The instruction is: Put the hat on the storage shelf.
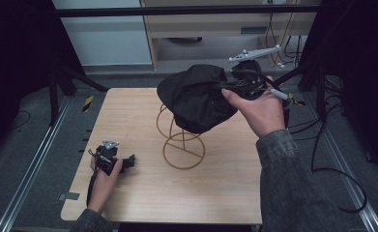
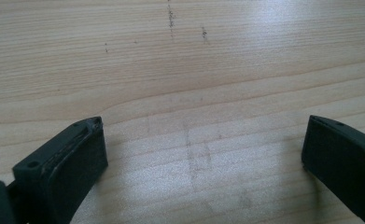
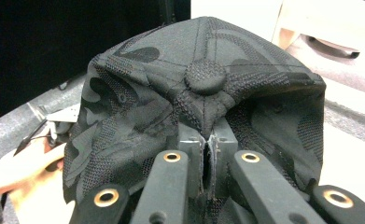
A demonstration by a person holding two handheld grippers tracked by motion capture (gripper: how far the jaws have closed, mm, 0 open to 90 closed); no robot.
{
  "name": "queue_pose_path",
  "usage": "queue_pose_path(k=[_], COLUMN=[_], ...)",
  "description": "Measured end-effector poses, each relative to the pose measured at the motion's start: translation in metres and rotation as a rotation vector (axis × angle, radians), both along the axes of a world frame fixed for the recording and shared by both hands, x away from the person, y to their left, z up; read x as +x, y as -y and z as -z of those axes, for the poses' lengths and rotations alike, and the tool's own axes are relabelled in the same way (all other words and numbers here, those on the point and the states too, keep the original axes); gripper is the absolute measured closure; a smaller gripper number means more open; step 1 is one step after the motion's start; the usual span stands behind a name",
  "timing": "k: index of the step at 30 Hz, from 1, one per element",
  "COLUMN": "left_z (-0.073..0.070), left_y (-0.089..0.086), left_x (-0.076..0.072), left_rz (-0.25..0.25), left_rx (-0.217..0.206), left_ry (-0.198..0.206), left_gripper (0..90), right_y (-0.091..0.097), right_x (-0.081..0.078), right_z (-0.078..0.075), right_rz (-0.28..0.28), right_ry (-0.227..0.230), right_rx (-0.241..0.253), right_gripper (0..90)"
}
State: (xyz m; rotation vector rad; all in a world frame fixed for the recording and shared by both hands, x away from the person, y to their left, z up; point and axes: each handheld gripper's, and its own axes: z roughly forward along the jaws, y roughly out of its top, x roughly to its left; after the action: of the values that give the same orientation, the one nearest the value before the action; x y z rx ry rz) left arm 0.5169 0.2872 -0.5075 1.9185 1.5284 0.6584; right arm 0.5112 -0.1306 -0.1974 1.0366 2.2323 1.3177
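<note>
Fabric of a black cap is pinched between the closed jaws of the right claw, which holds it up over the wire stand in the middle of the tabletop. Near the tabletop's left edge, the left claw rests low with its jaws spread apart, nothing between them.
</note>
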Motion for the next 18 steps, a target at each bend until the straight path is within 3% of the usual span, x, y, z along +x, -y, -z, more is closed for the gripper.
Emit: queue_pose_path(k=[18], left_z=[0.0], left_y=[0.0], left_x=[0.0], left_rz=[0.003], left_rx=[0.0], left_ry=[0.0], left_gripper=[0.0], right_y=[-0.011], right_x=[-0.001], right_z=[0.015], right_rz=[-0.053], right_ry=[-0.034], right_rx=[-0.023], right_gripper=[86.8])
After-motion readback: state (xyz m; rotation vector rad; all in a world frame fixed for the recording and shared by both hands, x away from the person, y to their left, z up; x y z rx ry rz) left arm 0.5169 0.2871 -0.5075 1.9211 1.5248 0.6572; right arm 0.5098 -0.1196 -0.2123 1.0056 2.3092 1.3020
